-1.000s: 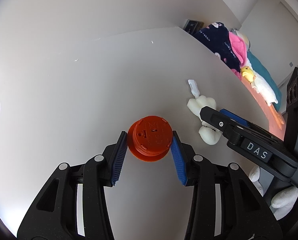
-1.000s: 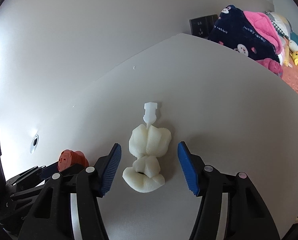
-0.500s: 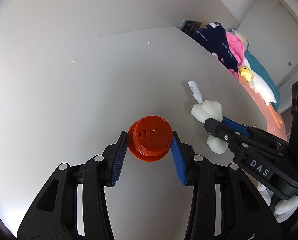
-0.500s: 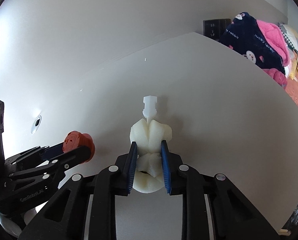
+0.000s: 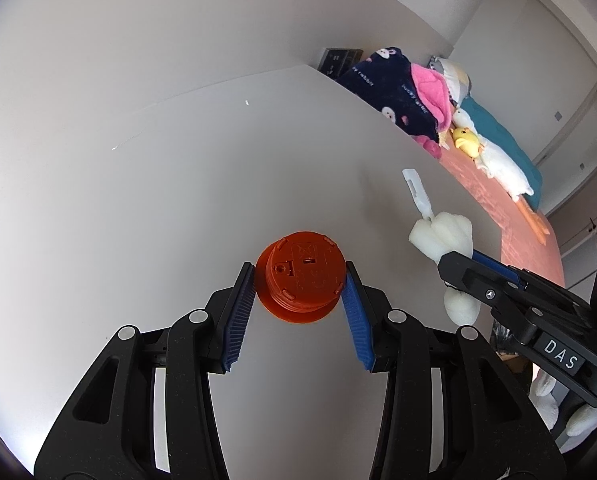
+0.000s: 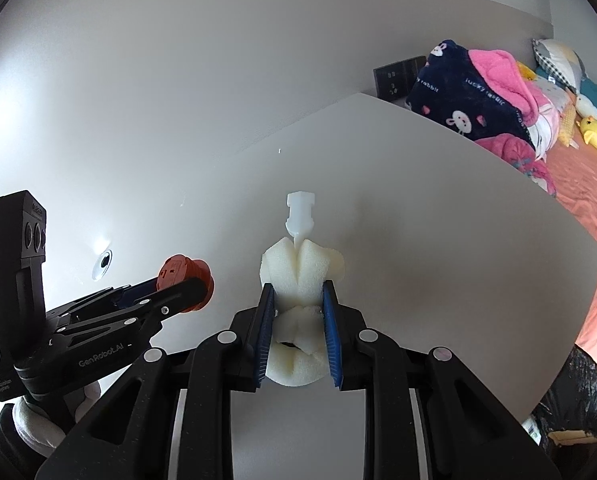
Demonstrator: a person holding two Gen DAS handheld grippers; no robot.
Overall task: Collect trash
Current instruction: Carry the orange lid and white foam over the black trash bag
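Observation:
My left gripper (image 5: pixel 300 280) is shut on an orange round plastic cap (image 5: pixel 301 277) and holds it over the white table (image 5: pixel 178 184). My right gripper (image 6: pixel 297 298) is shut on a white foam piece (image 6: pixel 298 268) with a small white plastic clip (image 6: pixel 299 210) sticking out of its far end. The foam piece (image 5: pixel 442 232) and clip (image 5: pixel 416 188) also show in the left wrist view at the right, held by the right gripper (image 5: pixel 458 258). The left gripper with the cap (image 6: pixel 182 276) shows at the left of the right wrist view.
A bed (image 6: pixel 578 184) with a navy and pink blanket (image 6: pixel 478 104), a yellow duck toy (image 5: pixel 466 142) and a white goose toy (image 5: pixel 502 168) lies beyond the table's right edge. A black bin bag (image 6: pixel 570 396) sits below the table at lower right. A dark wall switch panel (image 6: pixel 398 76) is behind.
My right gripper has closed on the foam piece and lifted it off the table. My left gripper has kept hold of the orange cap and has turned a little to the right.

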